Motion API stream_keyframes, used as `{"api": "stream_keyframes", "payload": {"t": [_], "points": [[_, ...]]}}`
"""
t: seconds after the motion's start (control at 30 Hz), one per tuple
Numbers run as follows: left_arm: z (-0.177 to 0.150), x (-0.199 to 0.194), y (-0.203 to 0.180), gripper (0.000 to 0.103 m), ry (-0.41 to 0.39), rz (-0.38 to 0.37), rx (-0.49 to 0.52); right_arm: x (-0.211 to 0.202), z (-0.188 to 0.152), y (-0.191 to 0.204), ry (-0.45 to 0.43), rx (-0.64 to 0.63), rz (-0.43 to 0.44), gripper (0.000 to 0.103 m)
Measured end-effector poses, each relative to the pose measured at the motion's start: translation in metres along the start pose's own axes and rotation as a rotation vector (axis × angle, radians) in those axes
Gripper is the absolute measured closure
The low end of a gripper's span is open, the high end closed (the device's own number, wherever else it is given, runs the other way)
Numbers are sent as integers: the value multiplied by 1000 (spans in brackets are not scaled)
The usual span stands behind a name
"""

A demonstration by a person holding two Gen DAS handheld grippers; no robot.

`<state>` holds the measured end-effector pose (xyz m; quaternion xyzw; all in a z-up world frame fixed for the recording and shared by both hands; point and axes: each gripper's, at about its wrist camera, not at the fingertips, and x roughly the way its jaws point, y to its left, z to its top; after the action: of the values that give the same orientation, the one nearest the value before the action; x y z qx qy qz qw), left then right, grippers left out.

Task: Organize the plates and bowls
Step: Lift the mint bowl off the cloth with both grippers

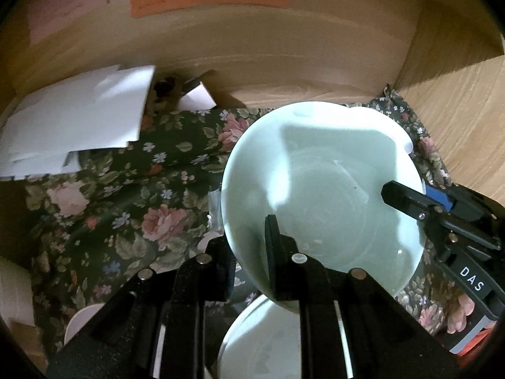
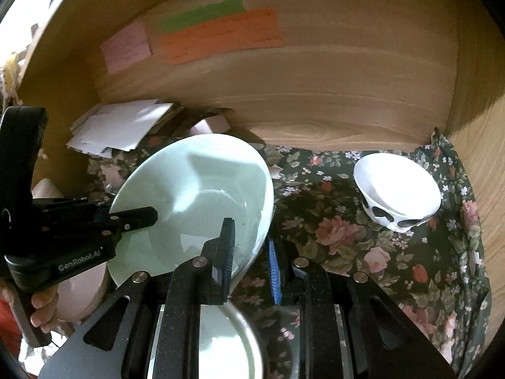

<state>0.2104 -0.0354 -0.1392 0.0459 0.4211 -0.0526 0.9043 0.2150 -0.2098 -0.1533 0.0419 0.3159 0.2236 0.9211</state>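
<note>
Both grippers, left gripper (image 1: 249,246) and right gripper (image 2: 251,243), have their jaws clamped on the empty green plate (image 2: 195,195) (tilted); cow-spotted bowl (image 2: 397,189) sits well apart on the desk.

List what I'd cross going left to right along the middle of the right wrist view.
Left hand-held gripper → pale green ceramic plate held tilted → dark floral tablecloth → white bowl with black patches → light wooden side wall.

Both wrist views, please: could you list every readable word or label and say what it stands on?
"DAS": white label on the right tool's body.
"GenRobot.AI": body of the left tool.
Orange note, green note, pink note on the wooden wall: writing too faint to read.
</note>
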Motion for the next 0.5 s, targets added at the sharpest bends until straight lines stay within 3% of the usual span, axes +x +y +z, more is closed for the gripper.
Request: {"api": "stream_keyframes", "payload": {"t": [0.5], "points": [[-28, -54, 33, 87, -85, 37, -51, -19, -10, 52, -38, -44, 50, 85]]}}
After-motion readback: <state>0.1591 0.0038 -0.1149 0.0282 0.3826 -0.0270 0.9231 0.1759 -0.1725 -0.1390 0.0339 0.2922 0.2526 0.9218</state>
